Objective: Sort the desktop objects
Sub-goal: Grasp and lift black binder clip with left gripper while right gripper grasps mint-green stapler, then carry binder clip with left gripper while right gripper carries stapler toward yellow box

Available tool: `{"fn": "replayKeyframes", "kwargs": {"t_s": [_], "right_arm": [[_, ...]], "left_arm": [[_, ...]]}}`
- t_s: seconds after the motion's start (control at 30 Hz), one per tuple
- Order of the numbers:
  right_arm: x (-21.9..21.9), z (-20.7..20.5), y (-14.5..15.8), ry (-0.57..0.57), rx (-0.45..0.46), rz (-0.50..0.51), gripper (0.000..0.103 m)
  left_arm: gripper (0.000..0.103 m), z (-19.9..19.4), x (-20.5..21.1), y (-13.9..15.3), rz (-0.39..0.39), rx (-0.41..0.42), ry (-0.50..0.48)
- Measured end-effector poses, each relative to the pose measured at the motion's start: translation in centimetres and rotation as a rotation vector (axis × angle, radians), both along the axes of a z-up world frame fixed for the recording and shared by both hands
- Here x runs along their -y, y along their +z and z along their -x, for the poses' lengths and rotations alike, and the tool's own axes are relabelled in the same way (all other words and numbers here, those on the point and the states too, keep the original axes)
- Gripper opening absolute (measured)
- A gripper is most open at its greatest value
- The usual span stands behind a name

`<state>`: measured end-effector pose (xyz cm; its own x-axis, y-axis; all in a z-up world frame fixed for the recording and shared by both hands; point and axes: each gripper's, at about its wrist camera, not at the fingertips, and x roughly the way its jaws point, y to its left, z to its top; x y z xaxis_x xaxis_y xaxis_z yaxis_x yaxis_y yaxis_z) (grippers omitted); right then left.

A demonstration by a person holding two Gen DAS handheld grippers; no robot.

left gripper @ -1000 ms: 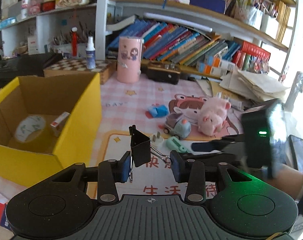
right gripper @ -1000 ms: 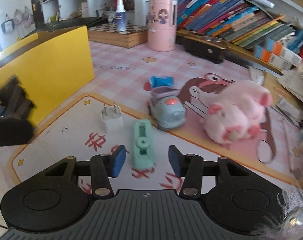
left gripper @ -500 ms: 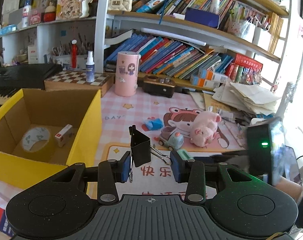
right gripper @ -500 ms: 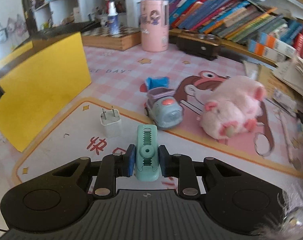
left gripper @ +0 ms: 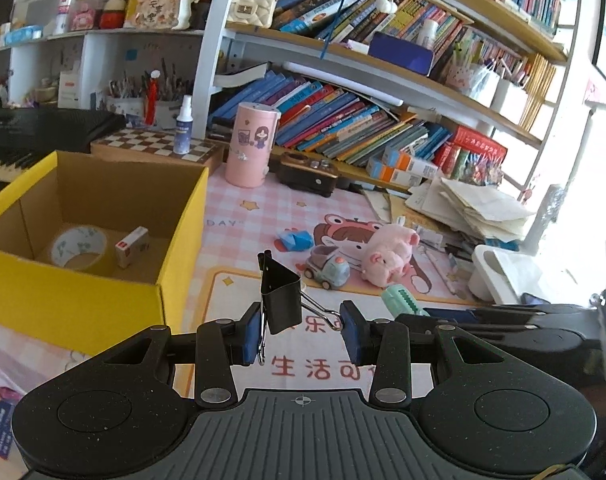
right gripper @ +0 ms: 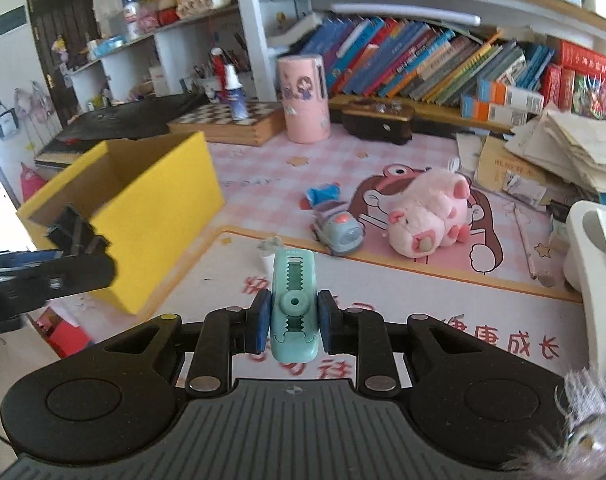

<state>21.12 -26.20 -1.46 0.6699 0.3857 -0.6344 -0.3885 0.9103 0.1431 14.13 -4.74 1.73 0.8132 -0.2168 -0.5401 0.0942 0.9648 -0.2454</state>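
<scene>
Both are loaded: left gripper [left gripper: 301, 326] pinches a black metal binder clip [left gripper: 280, 294], right gripper [right gripper: 290, 316] clamps a mint-green plastic correction-tape dispenser [right gripper: 293, 304]. Carry them level over the yellow cardboard box [left gripper: 83, 300] at the tabletop's left edge, then release low inside.

The mat [left gripper: 239, 284] carries red characters "生活" in the left wrist view and "康成长" in the right wrist view. The pink checked cloth [left gripper: 263, 208] reads "DAY". Book spines are too small to read.

A child's home study desk: crammed bookshelves [left gripper: 343, 120]; plush pig [right gripper: 427, 212].
</scene>
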Motion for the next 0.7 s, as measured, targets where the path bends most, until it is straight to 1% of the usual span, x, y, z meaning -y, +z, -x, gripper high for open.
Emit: {"fn": "replayKeyframes", "kwargs": {"t_s": [0.13, 0.27, 0.43, 0.57, 0.7], "right_arm": [[-1.4, 3.0, 0.9, 0.015, 0.023, 0.037, 0.023], [-2.9, 5.3, 0.8, -0.004, 0.013, 0.064, 0.023], [-4.9, 7.8, 0.2, -0.046, -0.026, 0.061, 0.023], [-6.9, 9.8, -0.3, -0.074, -0.077, 0.044, 0.023], [-9.2, 12.1, -0.5, -0.086, -0.082, 0.050, 0.023]], "left_arm": [[0.040, 1.2, -1.2, 0.0, 0.016, 0.005, -0.025], [0.040, 2.5, -2.8, -0.3, 0.017, 0.001, -0.053], [0.040, 4.8, -5.3, -0.7, 0.014, -0.002, -0.078], [0.040, 6.5, -7.8, -1.2, 0.021, -0.034, -0.087], [0.040, 7.9, -10.3, -1.4, 0.033, -0.049, -0.094]]}}
